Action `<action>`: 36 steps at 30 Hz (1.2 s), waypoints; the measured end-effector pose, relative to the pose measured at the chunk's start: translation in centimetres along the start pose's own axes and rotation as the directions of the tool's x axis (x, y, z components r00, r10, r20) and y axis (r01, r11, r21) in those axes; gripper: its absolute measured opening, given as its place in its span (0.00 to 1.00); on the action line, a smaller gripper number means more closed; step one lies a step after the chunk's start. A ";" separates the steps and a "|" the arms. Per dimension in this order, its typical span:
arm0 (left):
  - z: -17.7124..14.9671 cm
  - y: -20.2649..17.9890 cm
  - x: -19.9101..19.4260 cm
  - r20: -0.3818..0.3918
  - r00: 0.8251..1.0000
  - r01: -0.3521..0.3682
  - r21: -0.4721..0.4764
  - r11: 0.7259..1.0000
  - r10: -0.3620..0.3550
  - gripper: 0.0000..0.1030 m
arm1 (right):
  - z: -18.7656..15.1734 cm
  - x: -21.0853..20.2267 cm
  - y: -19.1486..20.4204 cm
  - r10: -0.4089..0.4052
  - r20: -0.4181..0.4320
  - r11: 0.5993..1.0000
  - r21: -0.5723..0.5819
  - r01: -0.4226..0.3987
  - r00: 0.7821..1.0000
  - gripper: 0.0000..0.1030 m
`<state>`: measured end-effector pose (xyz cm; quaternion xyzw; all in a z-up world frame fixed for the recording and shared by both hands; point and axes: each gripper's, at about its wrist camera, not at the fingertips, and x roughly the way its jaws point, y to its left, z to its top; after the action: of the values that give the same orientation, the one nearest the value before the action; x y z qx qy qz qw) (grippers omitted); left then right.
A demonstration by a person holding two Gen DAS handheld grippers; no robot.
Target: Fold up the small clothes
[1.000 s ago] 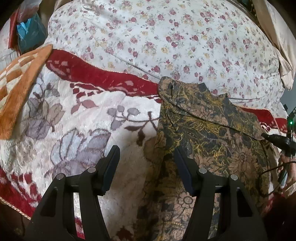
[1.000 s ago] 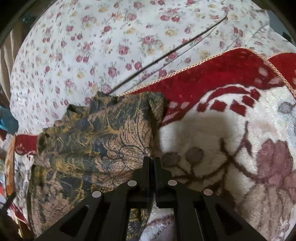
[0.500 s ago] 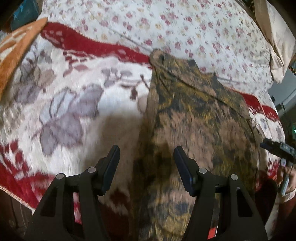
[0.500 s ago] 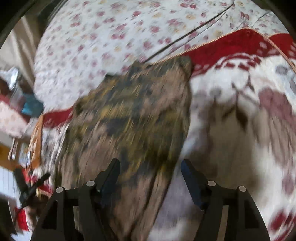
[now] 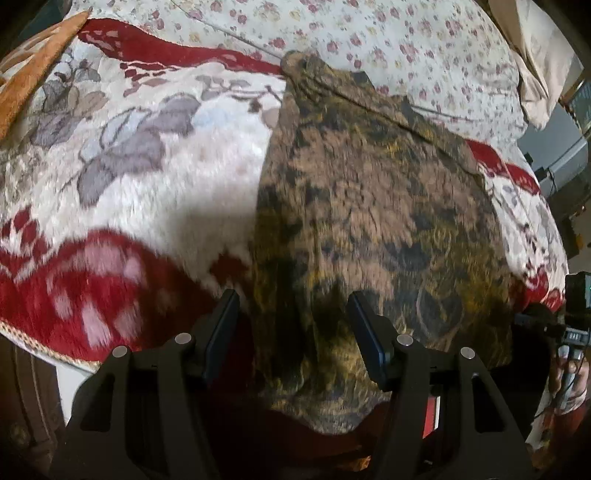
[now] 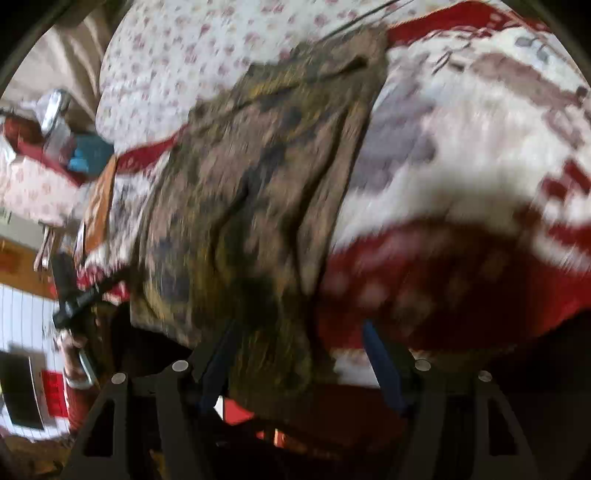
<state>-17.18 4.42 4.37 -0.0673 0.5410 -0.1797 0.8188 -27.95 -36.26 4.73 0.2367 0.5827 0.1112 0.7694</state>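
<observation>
Garment [image 5: 369, 221] of dark brown and gold print lies spread on a plush red and white blanket [image 5: 159, 192], its near hem hanging over the blanket's front edge. In the left wrist view, an orange patterned cloth [image 5: 29, 85] sits far to the upper left of the left gripper [image 5: 291, 332]; that gripper hovers with its jaws wide and nothing clamped, the left finger over the red blanket border just beside the garment's left edge, the right finger above the cloth itself. Beyond the garment, a floral sheet [image 5: 369, 33] covers the bed. At the far right a hand [image 5: 569, 373] grips the other tool's handle. In the blurred right wrist view, the right gripper [image 6: 299, 354] also stands wide, gripping nothing, with the garment's right edge between its fingers and the blanket to its right
</observation>
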 end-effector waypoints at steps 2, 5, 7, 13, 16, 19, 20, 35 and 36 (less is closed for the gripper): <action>-0.6 -0.2 -0.2 0.001 1.000 -0.008 0.009 1.000 0.008 0.59 | -0.9 1.1 0.6 0.015 -0.025 1.000 -0.003 -0.015 1.000 0.65; -1.1 -0.1 -0.4 -0.003 1.000 -0.005 0.011 1.000 0.005 0.59 | -2.0 2.8 1.1 0.045 -0.050 0.999 0.007 -0.045 0.998 0.66; -1.3 0.2 -0.4 -0.010 1.000 -0.005 0.001 1.000 0.005 0.59 | -2.2 3.7 1.2 0.049 -0.047 0.999 0.013 -0.048 0.998 0.67; -2.0 0.3 -0.2 -0.039 0.999 -0.008 -0.003 1.000 0.008 0.59 | -2.6 4.5 1.8 0.064 -0.050 0.998 -0.023 -0.065 0.997 0.55; -2.5 0.1 0.1 -0.059 0.998 -0.020 0.011 1.000 0.020 0.59 | -2.7 4.4 1.4 0.061 -0.057 0.998 0.007 -0.061 0.997 0.56; -2.5 -0.1 0.5 -0.068 0.997 -0.032 0.024 0.999 0.034 0.59 | -2.5 4.0 0.5 0.076 -0.044 0.996 0.045 -0.074 0.996 0.57; -2.4 -0.2 0.6 -0.072 0.997 -0.036 0.026 0.999 0.038 0.59 | -2.4 3.8 0.3 0.074 -0.032 0.996 0.048 -0.073 0.997 0.58; -2.2 -0.9 1.1 -0.081 0.996 -0.027 0.086 0.996 0.034 0.10 | -1.6 3.7 1.1 0.052 -0.042 0.999 -0.012 -0.053 0.998 0.62; -2.2 -1.1 0.9 -0.076 0.997 -0.020 0.087 0.996 0.026 0.08 | -1.6 3.5 1.3 0.048 -0.043 0.999 -0.017 -0.049 0.998 0.62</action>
<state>-19.12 3.30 3.04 -0.0188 0.5647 -0.1959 0.8015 -28.29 -33.21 2.05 0.2413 0.5922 0.1402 0.7559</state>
